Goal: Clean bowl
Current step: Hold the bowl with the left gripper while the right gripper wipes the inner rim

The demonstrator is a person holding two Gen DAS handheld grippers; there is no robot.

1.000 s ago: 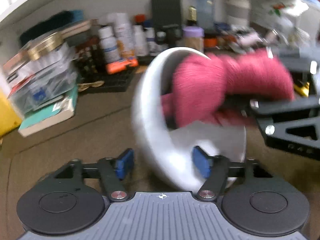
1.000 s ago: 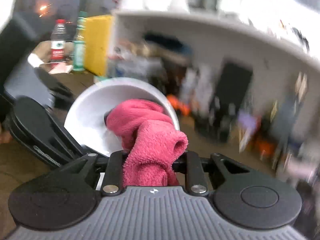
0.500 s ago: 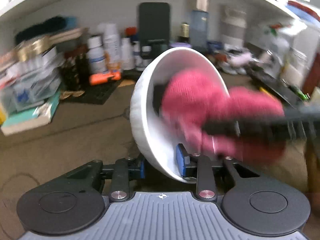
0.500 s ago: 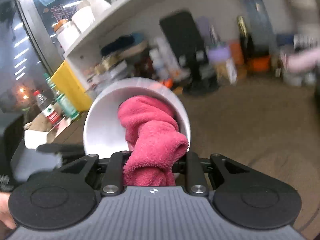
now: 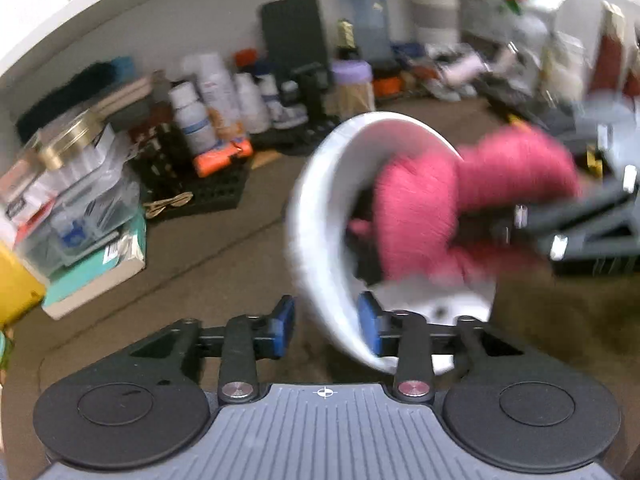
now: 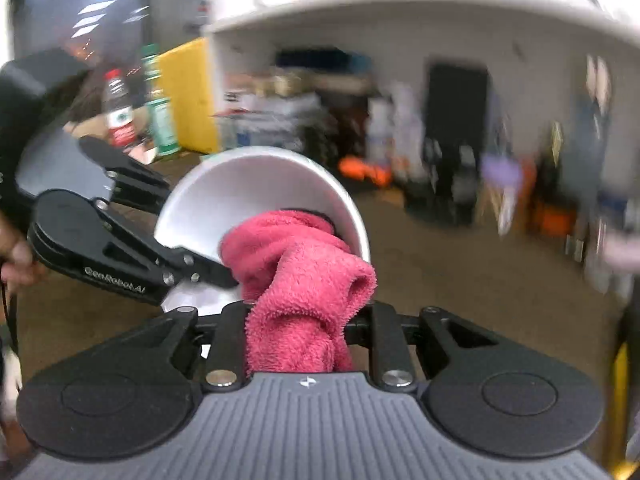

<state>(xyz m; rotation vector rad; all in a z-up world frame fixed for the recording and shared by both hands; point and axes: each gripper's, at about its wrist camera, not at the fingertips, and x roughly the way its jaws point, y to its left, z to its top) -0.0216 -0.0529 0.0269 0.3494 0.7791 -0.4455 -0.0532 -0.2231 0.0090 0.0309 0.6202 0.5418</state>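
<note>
Left gripper (image 5: 326, 322) pinches bowl (image 5: 320, 216) rim, tilted | right gripper (image 6: 298, 320) clamps pink cloth (image 6: 296, 272) inside bowl | wiping midway, cleanliness unclear

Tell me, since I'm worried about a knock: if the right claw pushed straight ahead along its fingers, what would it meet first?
Most likely the inner wall of the white bowl. The right claw grips the pink cloth, whose front end already lies inside the bowl, so the cloth would press in first. Depth is blurred.

Black two-finger grippers, ribbed grey housings

Left gripper (image 5: 326, 322): blue pads (image 5: 366, 322), silver screws at 6 o'clock; "GenRobot.AI" printed white on its side.
</note>
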